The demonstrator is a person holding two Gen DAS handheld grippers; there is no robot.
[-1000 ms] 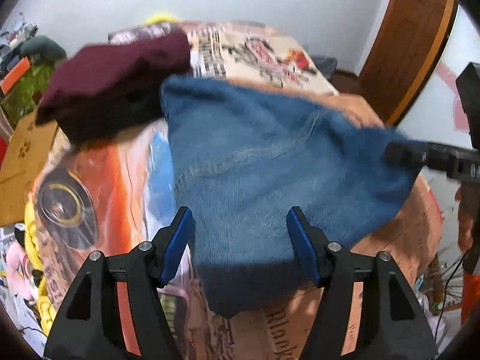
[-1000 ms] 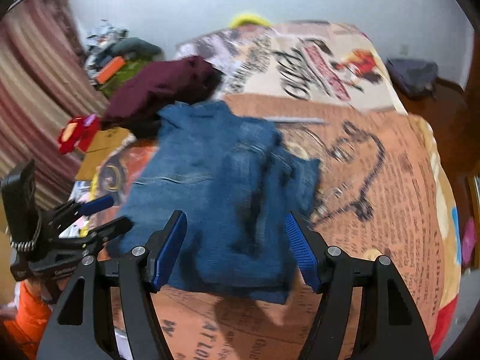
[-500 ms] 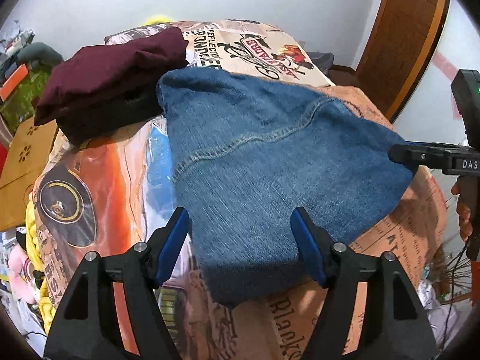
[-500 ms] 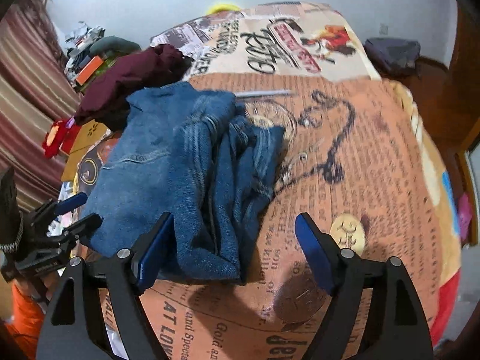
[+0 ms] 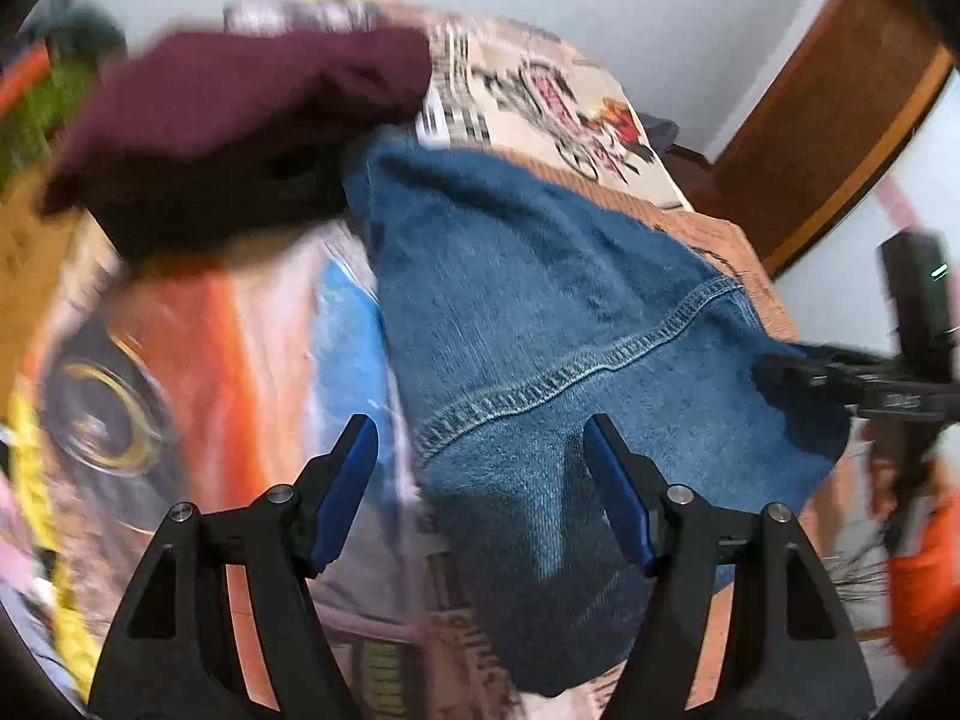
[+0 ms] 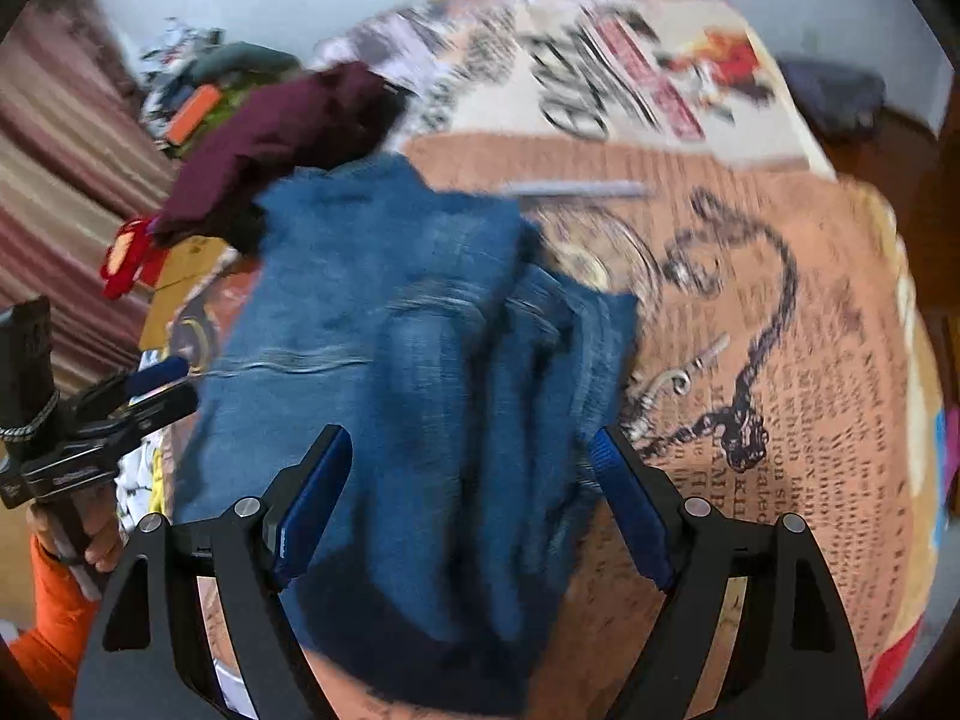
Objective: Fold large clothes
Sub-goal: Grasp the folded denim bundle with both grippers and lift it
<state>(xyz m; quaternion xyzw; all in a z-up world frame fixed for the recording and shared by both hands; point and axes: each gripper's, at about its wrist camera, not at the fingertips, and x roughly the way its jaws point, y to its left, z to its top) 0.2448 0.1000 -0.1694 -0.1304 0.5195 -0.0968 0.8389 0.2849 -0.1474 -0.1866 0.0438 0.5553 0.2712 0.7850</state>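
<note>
Where jeans (image 5: 558, 324) lie, maroon garment (image 5: 240, 120) touching their far edge.

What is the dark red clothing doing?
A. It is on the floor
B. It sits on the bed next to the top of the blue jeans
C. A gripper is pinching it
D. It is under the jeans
B: the dark red clothing lies piled on the printed bedspread right beside the far end of the blue jeans; the left gripper and right gripper are both open and hold nothing.
</note>
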